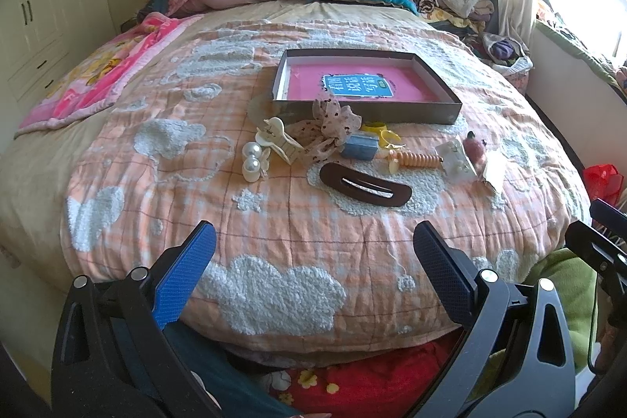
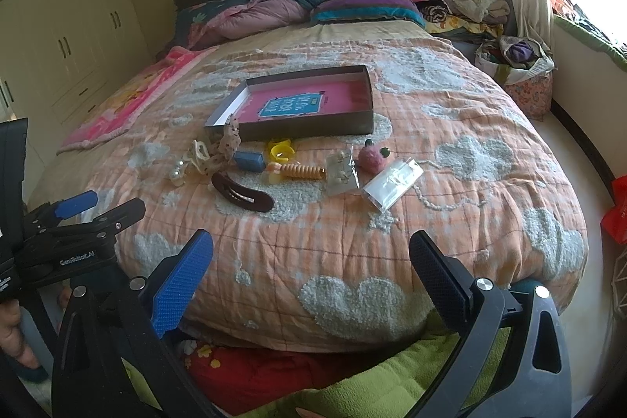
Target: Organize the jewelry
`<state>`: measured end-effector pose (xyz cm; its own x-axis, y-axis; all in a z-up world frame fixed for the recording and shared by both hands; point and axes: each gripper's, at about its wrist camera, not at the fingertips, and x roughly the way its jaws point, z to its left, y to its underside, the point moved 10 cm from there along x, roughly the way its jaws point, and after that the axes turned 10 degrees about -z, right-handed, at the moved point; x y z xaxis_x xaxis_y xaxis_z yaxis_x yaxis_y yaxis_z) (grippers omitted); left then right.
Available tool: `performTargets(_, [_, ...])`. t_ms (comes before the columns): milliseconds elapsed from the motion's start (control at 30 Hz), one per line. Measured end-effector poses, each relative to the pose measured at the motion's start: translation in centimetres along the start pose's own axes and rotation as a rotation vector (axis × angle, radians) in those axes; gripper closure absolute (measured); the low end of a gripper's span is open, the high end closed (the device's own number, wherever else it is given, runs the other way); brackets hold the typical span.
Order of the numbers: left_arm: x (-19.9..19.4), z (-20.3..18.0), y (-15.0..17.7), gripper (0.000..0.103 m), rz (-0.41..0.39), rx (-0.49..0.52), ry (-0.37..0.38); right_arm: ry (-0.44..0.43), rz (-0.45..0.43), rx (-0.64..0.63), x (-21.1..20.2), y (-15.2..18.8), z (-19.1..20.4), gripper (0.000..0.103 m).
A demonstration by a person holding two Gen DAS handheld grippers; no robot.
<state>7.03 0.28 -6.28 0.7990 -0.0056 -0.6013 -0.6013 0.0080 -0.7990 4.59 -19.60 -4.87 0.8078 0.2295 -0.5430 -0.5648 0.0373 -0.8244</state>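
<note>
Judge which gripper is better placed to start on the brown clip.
Left, probably. Its open jaws face the brown clip almost straight ahead; from the right gripper the clip lies off to the left. Both are empty.

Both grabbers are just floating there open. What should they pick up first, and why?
Probably the left gripper should move forward to the dark brown oval hair clip. It lies nearest on the orange plaid quilt, apart from the other pieces. The shallow dark box with the pink bottom beyond holds no jewelry yet. The right gripper is empty too.
</note>
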Motion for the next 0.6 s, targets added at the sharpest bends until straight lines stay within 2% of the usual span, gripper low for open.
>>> performTargets(300, [0.7,0.8,0.1,0.009,0.013,-0.019,-0.005,-0.025,-0.007,0.022,0.6,-0.9,-0.4,0.004])
performTargets(467, [2.3,4.1,-0.3,0.009,0.026,-0.069,-0.052,0.013,-0.027,0.049,1.7,-3.1,-2.8,0.004])
performTargets(600, [3.8,7.5,-0.9,0.009,0.036,-0.12,-0.107,0.039,0.014,0.086,4.3,-3.7,-5.2,0.004])
